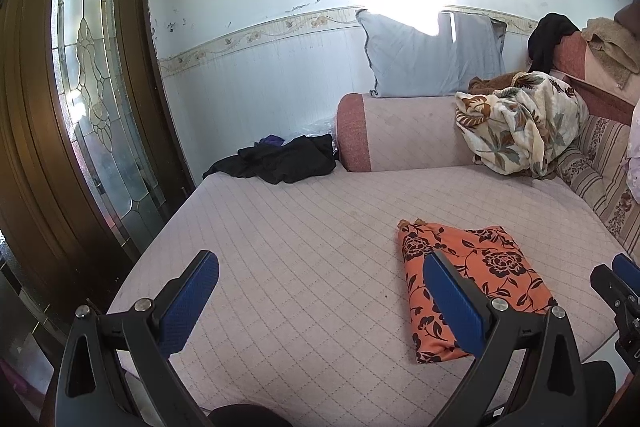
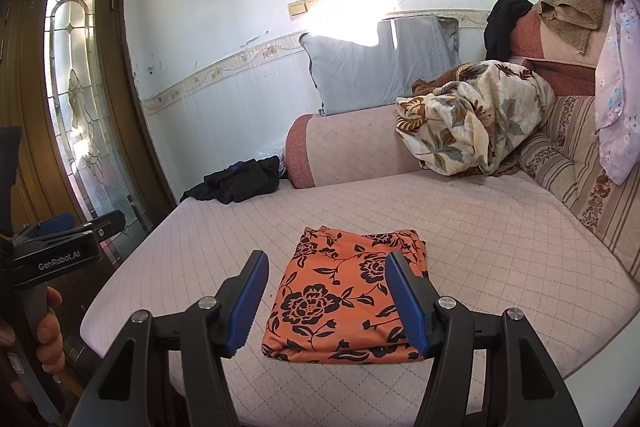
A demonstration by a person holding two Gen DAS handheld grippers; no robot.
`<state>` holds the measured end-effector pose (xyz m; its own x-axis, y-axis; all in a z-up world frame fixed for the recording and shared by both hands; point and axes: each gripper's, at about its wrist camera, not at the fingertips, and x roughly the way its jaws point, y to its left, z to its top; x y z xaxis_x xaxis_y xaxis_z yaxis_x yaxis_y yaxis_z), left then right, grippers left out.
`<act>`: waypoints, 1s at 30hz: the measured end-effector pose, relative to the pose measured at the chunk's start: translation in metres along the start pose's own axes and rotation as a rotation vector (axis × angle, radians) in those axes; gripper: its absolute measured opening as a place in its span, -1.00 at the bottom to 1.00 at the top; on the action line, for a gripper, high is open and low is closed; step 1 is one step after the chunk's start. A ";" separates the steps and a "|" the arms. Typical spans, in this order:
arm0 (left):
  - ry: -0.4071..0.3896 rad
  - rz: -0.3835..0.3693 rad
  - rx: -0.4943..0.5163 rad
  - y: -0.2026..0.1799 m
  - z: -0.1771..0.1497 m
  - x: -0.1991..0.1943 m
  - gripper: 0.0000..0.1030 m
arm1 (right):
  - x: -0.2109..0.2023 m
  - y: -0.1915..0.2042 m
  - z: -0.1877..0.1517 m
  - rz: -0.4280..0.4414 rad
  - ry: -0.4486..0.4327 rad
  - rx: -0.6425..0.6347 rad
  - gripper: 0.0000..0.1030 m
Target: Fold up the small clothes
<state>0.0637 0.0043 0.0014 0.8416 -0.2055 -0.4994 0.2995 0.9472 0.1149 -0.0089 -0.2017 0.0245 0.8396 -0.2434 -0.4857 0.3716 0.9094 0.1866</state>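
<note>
Folded orange black-flowered cloth (image 2: 344,291) on pink quilted sofa seat (image 2: 500,247).
Left gripper (image 1: 320,291) and right gripper (image 2: 328,291): jaws wide apart, holding nothing.

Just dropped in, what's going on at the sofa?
A person holds a claw in each hand over the sofa seat. The orange floral cloth lies folded on it. The left claw and right claw are both open and holding nothing. A black garment lies crumpled at the far corner.
</note>
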 end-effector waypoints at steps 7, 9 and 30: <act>0.005 0.005 -0.001 0.000 -0.002 0.000 0.98 | 0.001 -0.001 -0.002 -0.002 0.004 0.001 0.24; -0.001 0.023 0.011 -0.002 -0.002 -0.001 0.98 | 0.001 -0.001 -0.002 -0.004 0.004 0.002 0.24; 0.035 -0.004 0.013 -0.006 -0.004 0.003 0.98 | 0.003 0.000 -0.007 -0.013 0.009 -0.002 0.24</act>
<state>0.0626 -0.0008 -0.0044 0.8241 -0.2008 -0.5296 0.3093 0.9429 0.1237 -0.0094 -0.2001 0.0176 0.8311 -0.2521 -0.4956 0.3815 0.9070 0.1783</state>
